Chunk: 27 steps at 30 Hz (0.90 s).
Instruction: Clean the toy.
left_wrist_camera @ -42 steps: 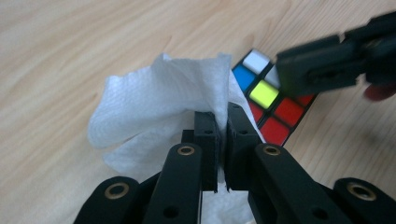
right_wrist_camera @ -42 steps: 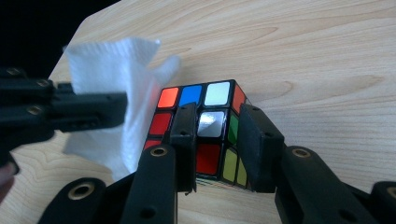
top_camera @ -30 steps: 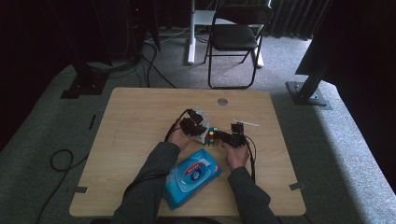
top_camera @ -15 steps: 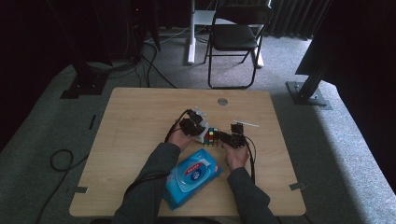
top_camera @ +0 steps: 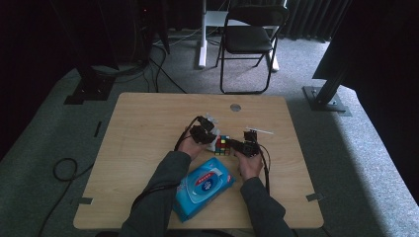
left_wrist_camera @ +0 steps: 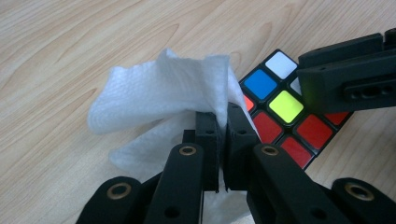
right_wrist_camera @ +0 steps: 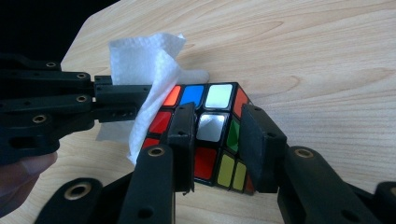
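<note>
- High view: a wooden table [top_camera: 148, 128] fills the middle of the frame, with a person's two forearms coming in from the bottom edge. Each hand holds a black gripper near the table's centre.
- Between the hands sits a colour cube [top_camera: 223, 145], just right of centre. A blue wipes pack [top_camera: 202, 186] lies below it, near the bottom edge of the table.
- Left gripper view: the left gripper [left_wrist_camera: 222, 122] has its jaws pinched together on a white wipe [left_wrist_camera: 154, 93], which billows toward the upper left of the frame. The wipe lies against the cube's [left_wrist_camera: 285, 112] left side, at right of centre.
- Right gripper view: the right gripper [right_wrist_camera: 217, 126] clamps the cube [right_wrist_camera: 205, 126] at centre frame, one jaw on a face on each side of a corner edge. The cube rests on the table. The wipe [right_wrist_camera: 144, 70] drapes over its upper left corner.
- Step in hand, as I judge it: wiping the cube clean, with the right gripper steadying it and the left gripper rubbing the wipe along one side.
- The next move likely calls for drawing the wipe across the coloured faces while the right grip stays firm. The cube may then need turning to reach the faces under the jaws.
</note>
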{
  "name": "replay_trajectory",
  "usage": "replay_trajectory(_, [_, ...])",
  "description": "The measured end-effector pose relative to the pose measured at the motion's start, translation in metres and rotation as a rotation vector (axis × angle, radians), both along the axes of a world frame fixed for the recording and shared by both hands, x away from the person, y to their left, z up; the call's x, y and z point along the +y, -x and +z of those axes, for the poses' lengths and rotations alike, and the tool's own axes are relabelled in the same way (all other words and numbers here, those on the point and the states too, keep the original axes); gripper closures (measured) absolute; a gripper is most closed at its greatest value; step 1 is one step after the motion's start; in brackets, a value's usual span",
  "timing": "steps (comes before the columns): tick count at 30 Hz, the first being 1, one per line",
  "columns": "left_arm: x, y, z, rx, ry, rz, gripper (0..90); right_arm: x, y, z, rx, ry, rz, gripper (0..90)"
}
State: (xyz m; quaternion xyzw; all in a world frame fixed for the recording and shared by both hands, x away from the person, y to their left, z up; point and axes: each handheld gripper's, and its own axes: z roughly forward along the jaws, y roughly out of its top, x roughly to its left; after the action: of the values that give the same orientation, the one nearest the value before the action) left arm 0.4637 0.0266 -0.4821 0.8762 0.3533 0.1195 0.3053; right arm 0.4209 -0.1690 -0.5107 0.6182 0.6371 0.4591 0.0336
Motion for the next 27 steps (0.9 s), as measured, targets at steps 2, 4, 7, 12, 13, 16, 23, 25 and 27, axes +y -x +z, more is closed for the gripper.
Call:
replay_trajectory(2, [0.001, 0.0, -0.002, 0.003, -0.001, 0.005, 86.4, 0.0, 0.0, 0.0, 0.0, 0.001, -0.001, 67.1])
replay_trajectory(4, [0.002, -0.001, -0.004, 0.008, -0.002, 0.012, 86.5, 0.0, 0.0, 0.0, -0.003, 0.002, -0.001, 67.1])
replay_trajectory(7, [0.002, -0.002, -0.005, 0.02, 0.005, 0.014, 86.6, 0.0, 0.0, 0.0, -0.003, 0.002, -0.001, 67.1])
replay_trajectory(12, [0.002, -0.002, -0.005, 0.026, 0.003, 0.015, 86.8, 0.0, 0.0, 0.0, -0.004, 0.003, -0.004, 67.1])
replay_trajectory(13, [0.003, -0.002, -0.005, 0.032, 0.009, 0.017, 86.8, 0.0, 0.0, 0.0, -0.004, 0.003, -0.004, 67.1])
replay_trajectory(16, [0.004, -0.002, -0.008, 0.044, 0.002, 0.015, 86.8, 0.001, 0.001, 0.0, -0.005, 0.003, -0.006, 67.2])
replay_trajectory(23, [0.0, -0.003, -0.025, 0.087, -0.039, -0.001, 86.9, 0.0, 0.001, 0.0, -0.002, 0.001, -0.005, 67.0])
replay_trajectory(25, [-0.002, -0.003, -0.029, 0.09, -0.067, -0.005, 86.9, 0.0, 0.0, 0.0, 0.0, -0.001, -0.002, 67.0])
replay_trajectory(27, [-0.004, -0.004, -0.034, 0.106, -0.08, -0.005, 86.9, 0.0, 0.0, 0.0, 0.002, 0.001, -0.001, 67.0])
